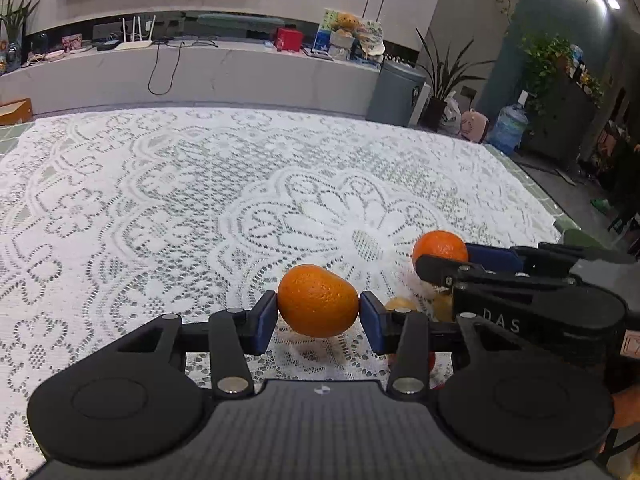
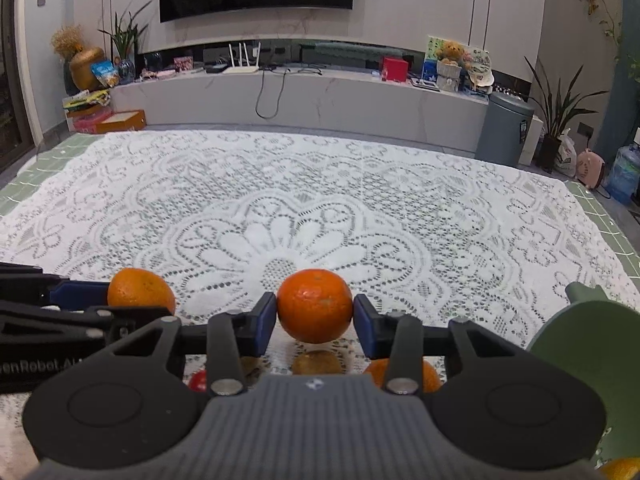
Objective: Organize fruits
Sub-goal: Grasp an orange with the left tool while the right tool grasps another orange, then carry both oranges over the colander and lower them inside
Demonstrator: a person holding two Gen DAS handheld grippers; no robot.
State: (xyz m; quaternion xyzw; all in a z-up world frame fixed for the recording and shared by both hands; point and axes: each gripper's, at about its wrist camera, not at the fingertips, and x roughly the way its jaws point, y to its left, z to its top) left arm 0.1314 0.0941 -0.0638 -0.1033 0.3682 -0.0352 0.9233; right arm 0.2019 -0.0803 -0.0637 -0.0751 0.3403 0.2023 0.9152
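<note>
My left gripper (image 1: 319,316) is shut on an orange (image 1: 318,301) and holds it above the lace tablecloth (image 1: 200,200). My right gripper (image 2: 315,318) is shut on a second orange (image 2: 315,305), also lifted. Each gripper shows in the other's view: the right one with its orange (image 1: 440,245) at the right, the left one with its orange (image 2: 140,290) at the left. Below the right gripper lie a brownish kiwi-like fruit (image 2: 316,362), another orange (image 2: 400,374) and a red fruit (image 2: 198,380), partly hidden.
A green plate or bowl (image 2: 592,344) sits at the right edge, with an orange piece (image 2: 620,469) at the bottom corner. Yellowish fruits (image 1: 400,303) lie behind the left gripper's right finger. The green table edge (image 2: 600,208) borders the cloth.
</note>
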